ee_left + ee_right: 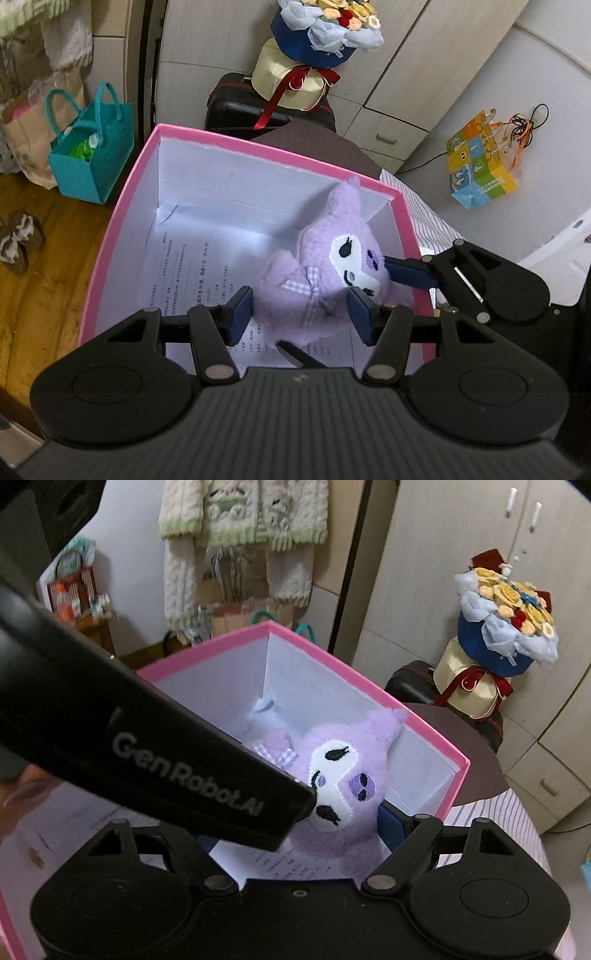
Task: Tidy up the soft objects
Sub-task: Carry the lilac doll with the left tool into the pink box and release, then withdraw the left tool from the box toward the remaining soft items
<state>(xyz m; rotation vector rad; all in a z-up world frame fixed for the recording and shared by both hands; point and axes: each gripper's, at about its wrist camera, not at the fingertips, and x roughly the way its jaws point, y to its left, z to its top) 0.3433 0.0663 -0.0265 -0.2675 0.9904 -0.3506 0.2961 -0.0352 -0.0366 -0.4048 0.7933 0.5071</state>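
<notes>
Purple plush toy (325,266) sits inside the pink box (122,236), over the printed paper sheet (192,273) lining the bottom, white face patch turned up at you. Your left gripper (301,314) has its blue pads (240,314) on either side of the plush body, at the gingham bow; both pads look pressed to the fur, so read it as clamped on the toy. Your right gripper (402,275) comes in from the right of the left wrist view, one blue finger tip touching the toy's face.

From the right wrist view, the left gripper's black body crosses the frame diagonally and hides your right gripper's (295,834) left finger. Only its right blue pad (393,829) shows, against the plush's side. Can't tell if this gripper grips or just stands wide.

Left view only: teal tote bag (88,158) on the wood floor, colourful gift bag (480,158). Right view only: knitted sweater (236,535) hanging behind the box. Flower bouquet (506,627) shows in both.
</notes>
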